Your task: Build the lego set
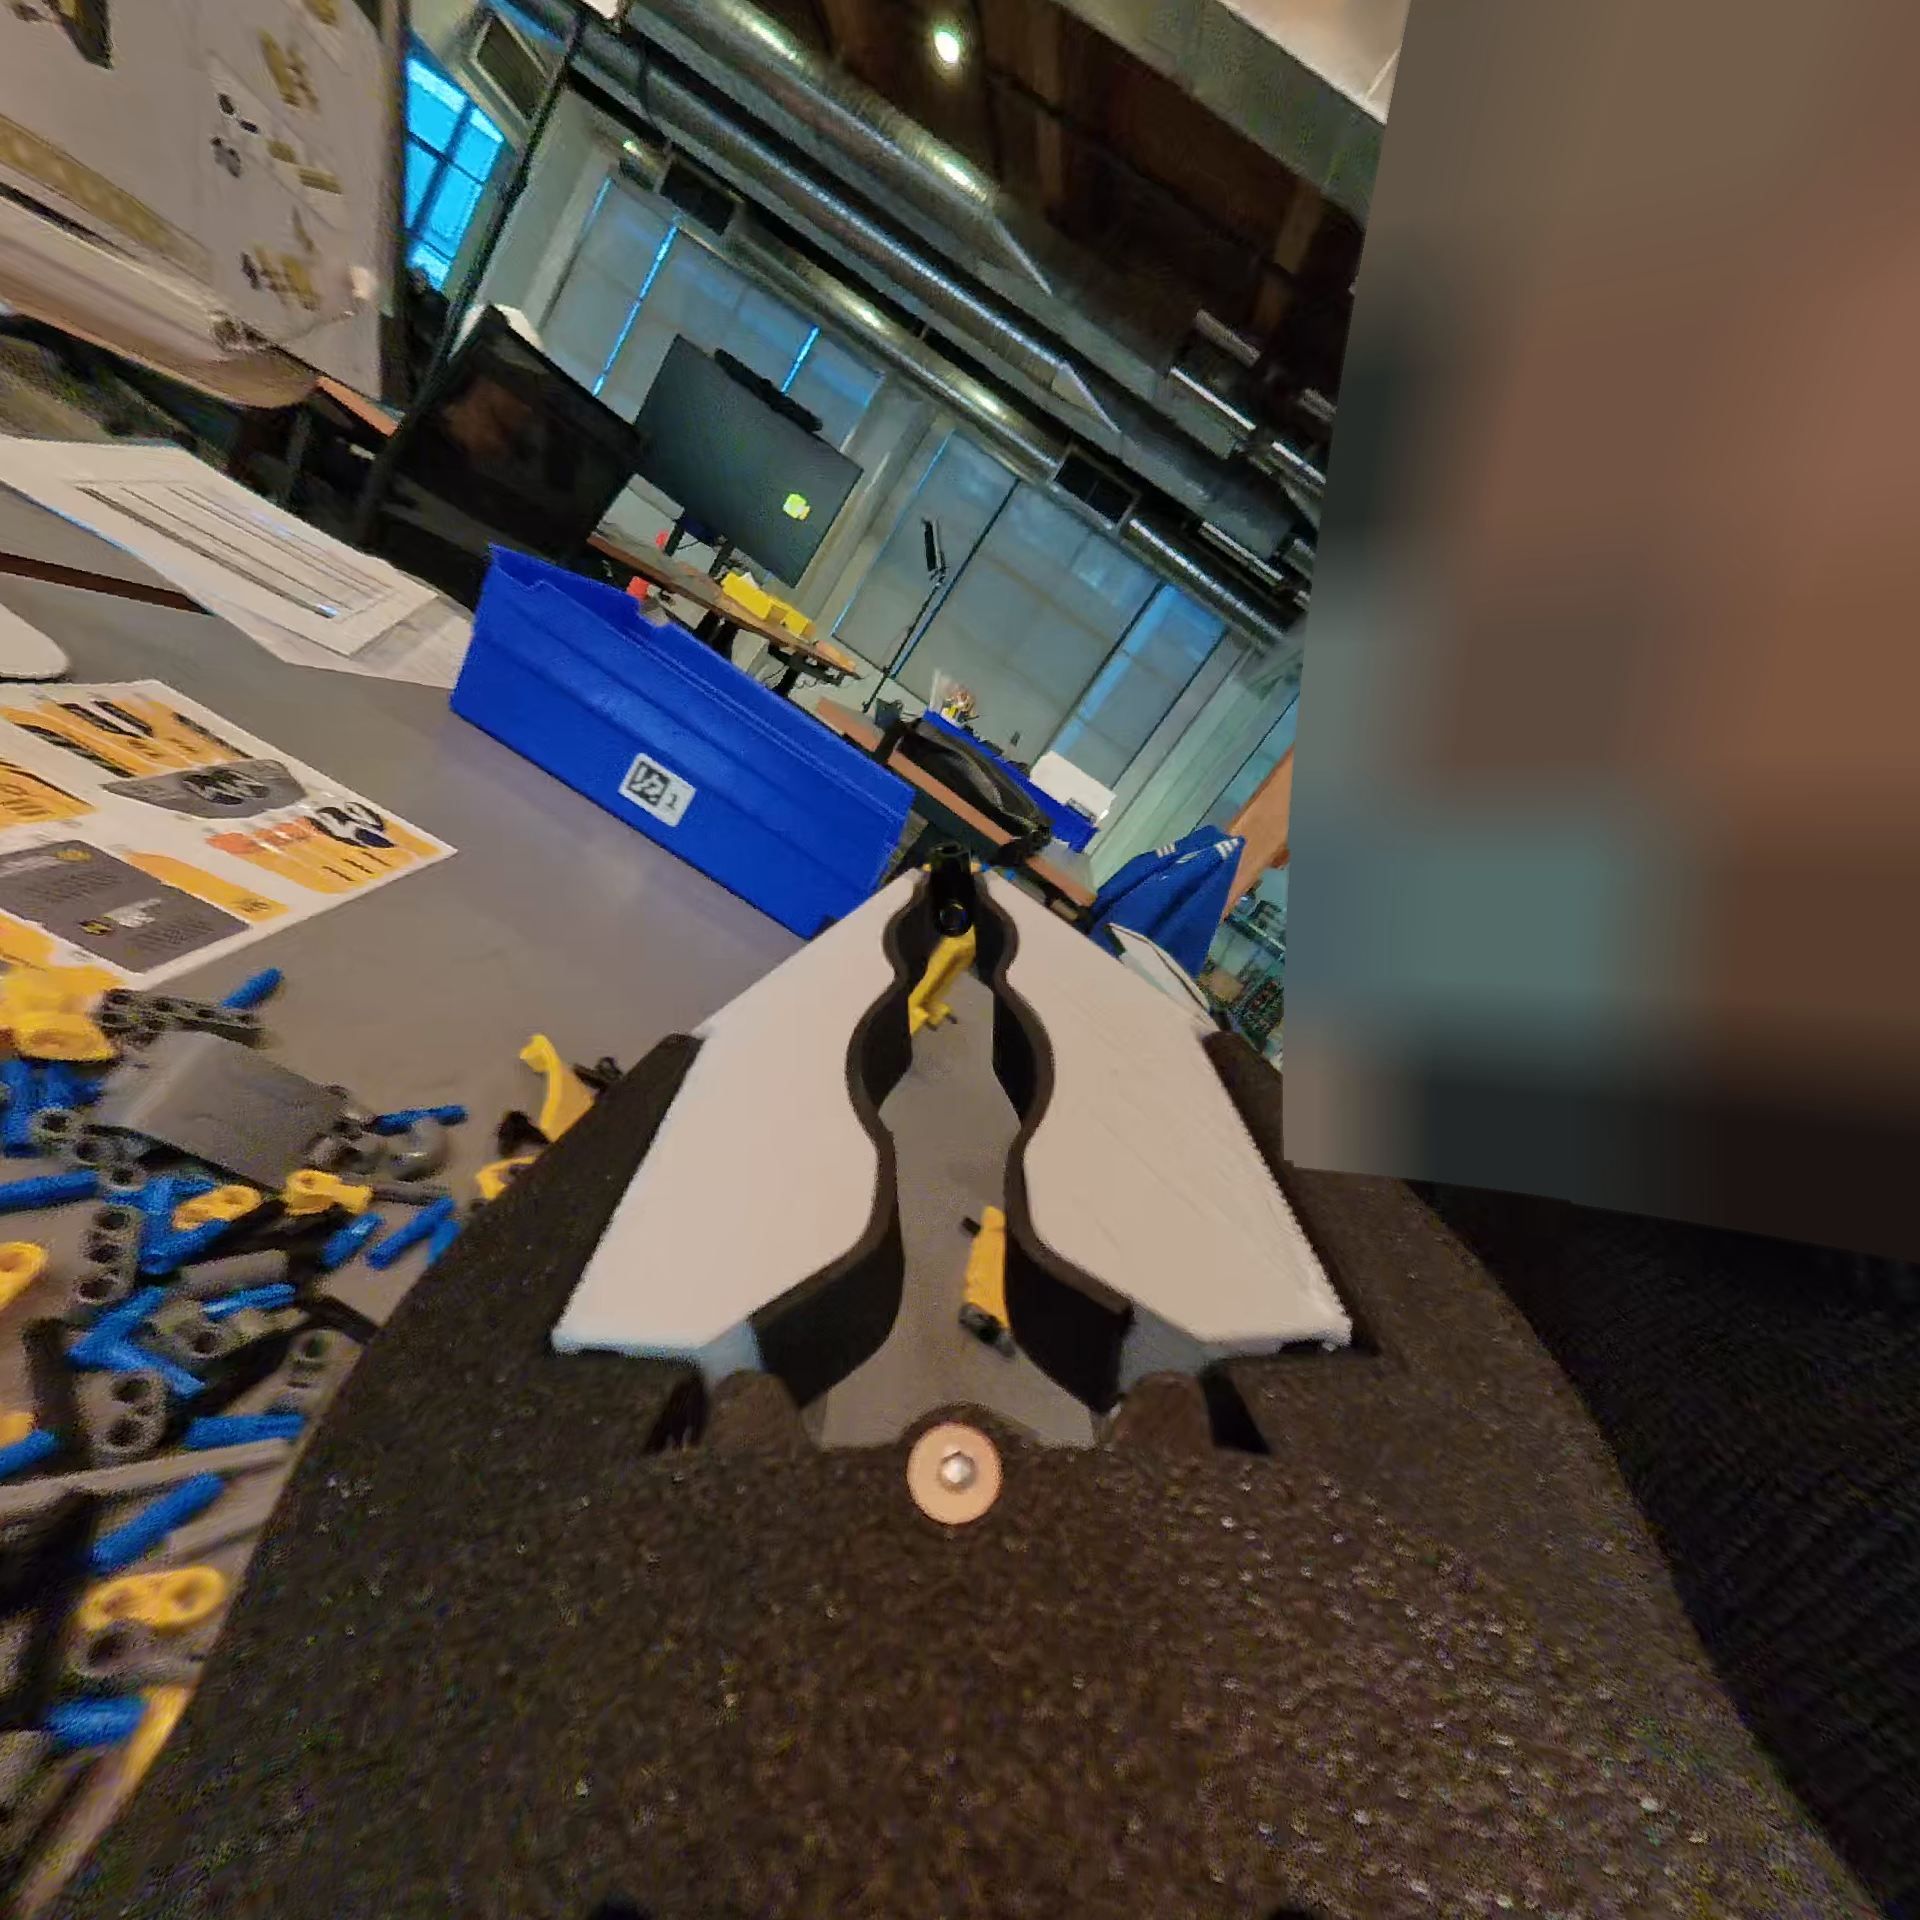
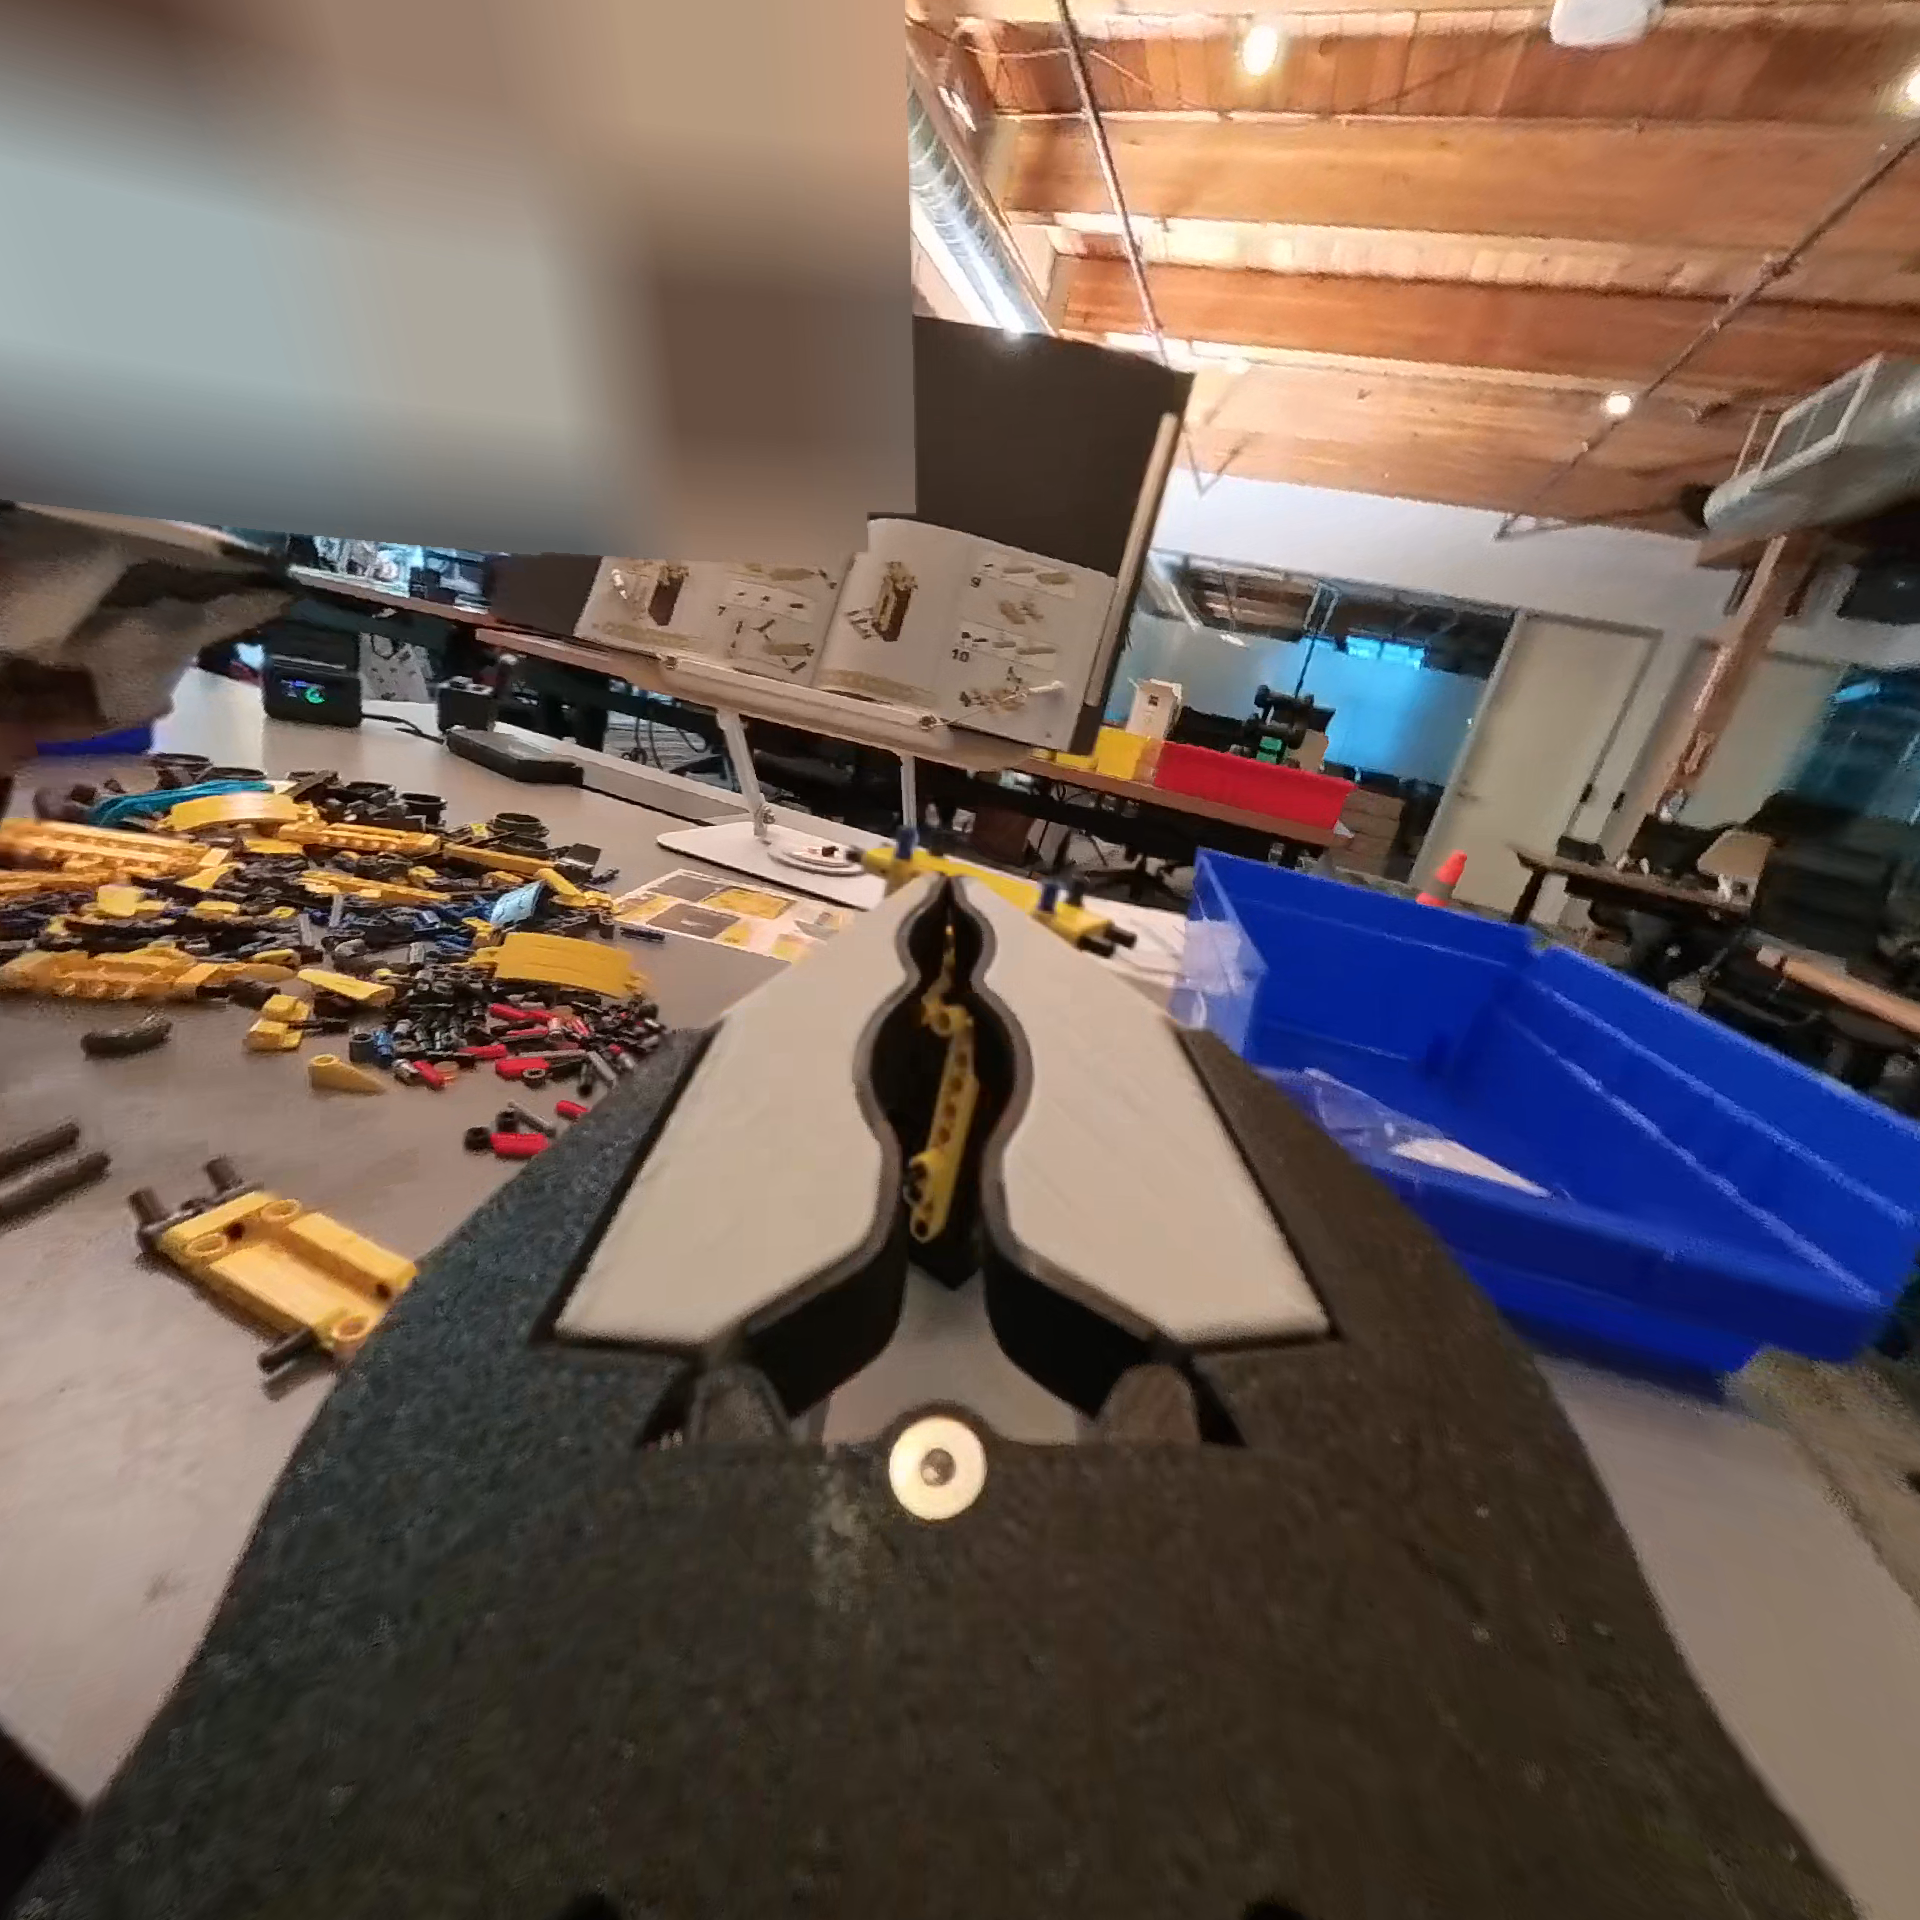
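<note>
The left gripper (image 1: 949, 896) is raised above a grey table (image 1: 582, 914), its pale jaws drawn together at the tips and clamped on a small black peg (image 1: 948, 902) that pokes up between them. Below the jaws, through the gap, a yellow piece (image 1: 943, 977) and another small yellow part (image 1: 985, 1273) show, though whether they lie on the table or hang from the peg cannot be told. To its left lies a scatter of blue, grey and yellow building pieces (image 1: 177, 1278), with a printed sheet (image 1: 177, 821) beyond them and a blue bin (image 1: 675, 743) farther back on the table. The right gripper (image 2: 943, 883) is likewise closed, pinching a yellow beam with holes (image 2: 948, 1112) that runs down between its jaws; at the tips the beam joins a yellow crosspiece (image 2: 1070, 912) carrying blue and black pins. To its left spreads a large pile of yellow, black and red parts (image 2: 312, 935), and a yellow block with black pins (image 2: 275, 1257) sits apart, nearer the camera. A blue bin (image 2: 1558, 1091) stands to the right, and an open instruction booklet (image 2: 842, 613) rests on a stand behind.
</note>
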A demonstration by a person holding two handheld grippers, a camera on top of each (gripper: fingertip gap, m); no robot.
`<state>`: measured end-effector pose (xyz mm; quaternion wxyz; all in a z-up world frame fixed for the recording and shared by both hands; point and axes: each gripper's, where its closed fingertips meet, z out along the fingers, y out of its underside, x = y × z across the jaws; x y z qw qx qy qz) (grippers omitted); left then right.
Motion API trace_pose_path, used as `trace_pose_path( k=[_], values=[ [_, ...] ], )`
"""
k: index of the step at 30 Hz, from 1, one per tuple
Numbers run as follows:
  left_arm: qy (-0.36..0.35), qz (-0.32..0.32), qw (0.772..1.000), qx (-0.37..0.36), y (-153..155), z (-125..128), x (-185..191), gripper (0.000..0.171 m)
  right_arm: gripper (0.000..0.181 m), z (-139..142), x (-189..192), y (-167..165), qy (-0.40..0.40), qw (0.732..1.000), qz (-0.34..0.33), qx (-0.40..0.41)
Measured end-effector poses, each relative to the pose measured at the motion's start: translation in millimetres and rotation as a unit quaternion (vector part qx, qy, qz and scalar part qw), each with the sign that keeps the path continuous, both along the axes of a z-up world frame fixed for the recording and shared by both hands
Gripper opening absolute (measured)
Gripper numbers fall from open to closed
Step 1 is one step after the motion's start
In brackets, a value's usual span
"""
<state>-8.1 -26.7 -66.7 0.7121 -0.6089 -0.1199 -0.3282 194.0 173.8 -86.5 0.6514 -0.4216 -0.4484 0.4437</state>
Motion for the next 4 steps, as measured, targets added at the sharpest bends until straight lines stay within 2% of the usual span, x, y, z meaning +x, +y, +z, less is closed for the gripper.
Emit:
trace_pose_path(
  k=[4],
  values=[
    [-0.014, 0.012, 1.000, -0.002, 3, -8, -24, 0.006, 0.000, -15, -16, 9, -0.056, 0.997, 0.018, -0.047]
  ],
)
